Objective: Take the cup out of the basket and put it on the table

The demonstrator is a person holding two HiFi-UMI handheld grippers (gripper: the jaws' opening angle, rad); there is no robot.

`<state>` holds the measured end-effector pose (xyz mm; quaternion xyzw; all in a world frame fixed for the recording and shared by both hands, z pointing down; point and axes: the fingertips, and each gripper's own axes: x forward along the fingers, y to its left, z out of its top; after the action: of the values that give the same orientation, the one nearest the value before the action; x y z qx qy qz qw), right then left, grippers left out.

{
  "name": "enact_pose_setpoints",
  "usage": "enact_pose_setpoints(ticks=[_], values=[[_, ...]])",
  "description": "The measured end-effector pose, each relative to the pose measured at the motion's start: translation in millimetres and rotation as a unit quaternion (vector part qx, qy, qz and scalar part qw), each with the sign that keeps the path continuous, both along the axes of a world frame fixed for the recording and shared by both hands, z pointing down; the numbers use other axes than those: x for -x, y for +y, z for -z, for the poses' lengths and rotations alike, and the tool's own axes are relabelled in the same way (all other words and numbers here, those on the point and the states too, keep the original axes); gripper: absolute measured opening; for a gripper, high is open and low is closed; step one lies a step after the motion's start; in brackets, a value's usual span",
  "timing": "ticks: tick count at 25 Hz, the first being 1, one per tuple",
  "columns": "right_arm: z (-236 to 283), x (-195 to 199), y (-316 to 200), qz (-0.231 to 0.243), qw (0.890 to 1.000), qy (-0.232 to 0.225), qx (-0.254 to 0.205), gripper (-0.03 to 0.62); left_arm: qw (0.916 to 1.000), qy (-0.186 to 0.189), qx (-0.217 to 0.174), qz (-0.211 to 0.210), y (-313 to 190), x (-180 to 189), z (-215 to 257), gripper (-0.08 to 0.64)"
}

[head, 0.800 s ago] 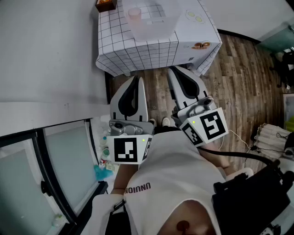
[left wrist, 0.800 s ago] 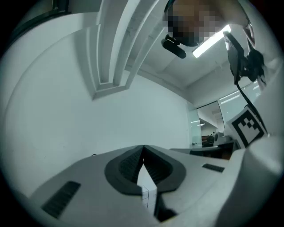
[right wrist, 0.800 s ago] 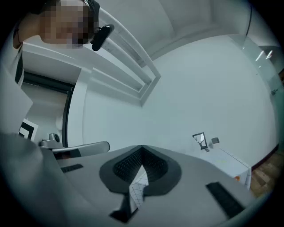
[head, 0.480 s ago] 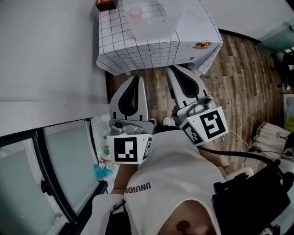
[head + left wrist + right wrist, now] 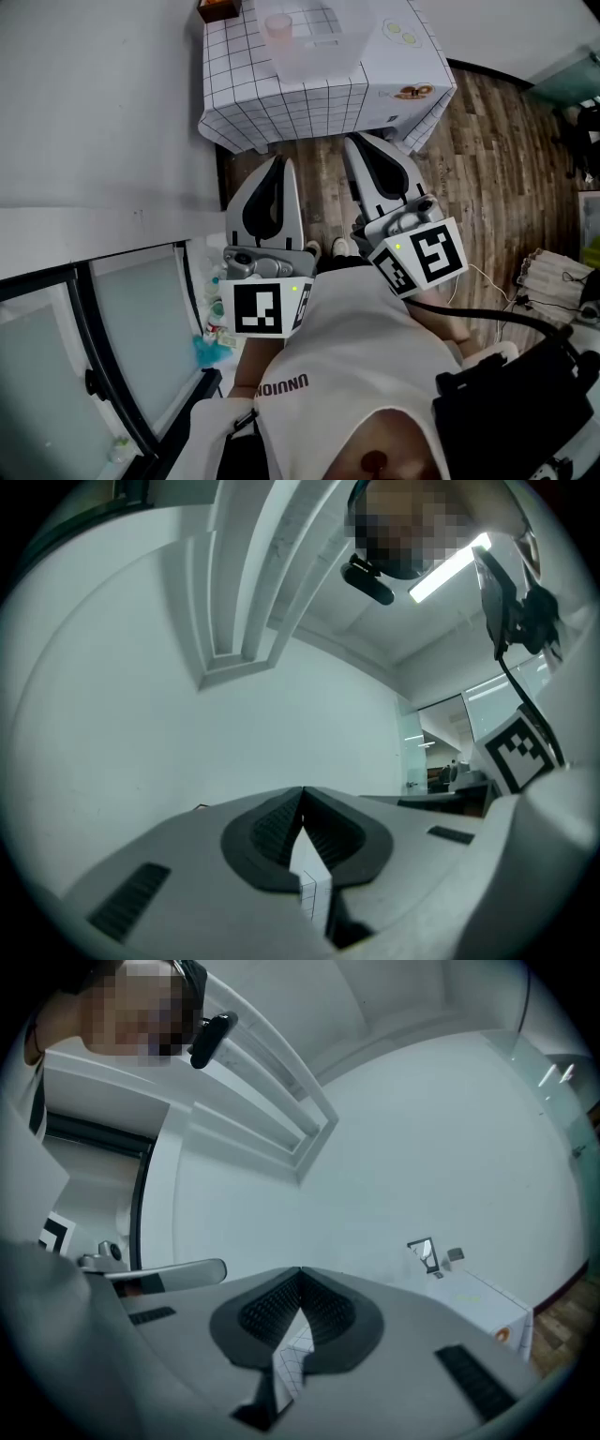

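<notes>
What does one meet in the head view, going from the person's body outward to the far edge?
White shirt → left tool and right tool, side by side, both shut → table with checked cloth → basket.

Head camera is looking steeply down, the table [image 5: 281,103] lying well ahead. Both gripper cameras are facing forward and upward, sharing wall [image 5: 141,714] and table.

Only one bit of print readable
Dark capitals across the person's white shirt [image 5: 361,349], upside down from here, read roughly "UNUION".
</notes>
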<state>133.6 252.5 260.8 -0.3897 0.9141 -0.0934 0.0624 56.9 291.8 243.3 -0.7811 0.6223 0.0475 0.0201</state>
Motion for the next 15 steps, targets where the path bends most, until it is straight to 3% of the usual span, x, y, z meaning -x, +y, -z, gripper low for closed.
enact_pose_setpoints(ticks=[6,15], values=[[-1,-7,-8,-0.054,0.998,-0.013,0.012,0.02,0.9999,0.007,0.002,0.011,3,21,0,0.014],[-10,17,-7,-0.05,0.999,0.004,0.016,0.02,0.9998,0.011,0.013,0.006,2,43,-11,0.014]])
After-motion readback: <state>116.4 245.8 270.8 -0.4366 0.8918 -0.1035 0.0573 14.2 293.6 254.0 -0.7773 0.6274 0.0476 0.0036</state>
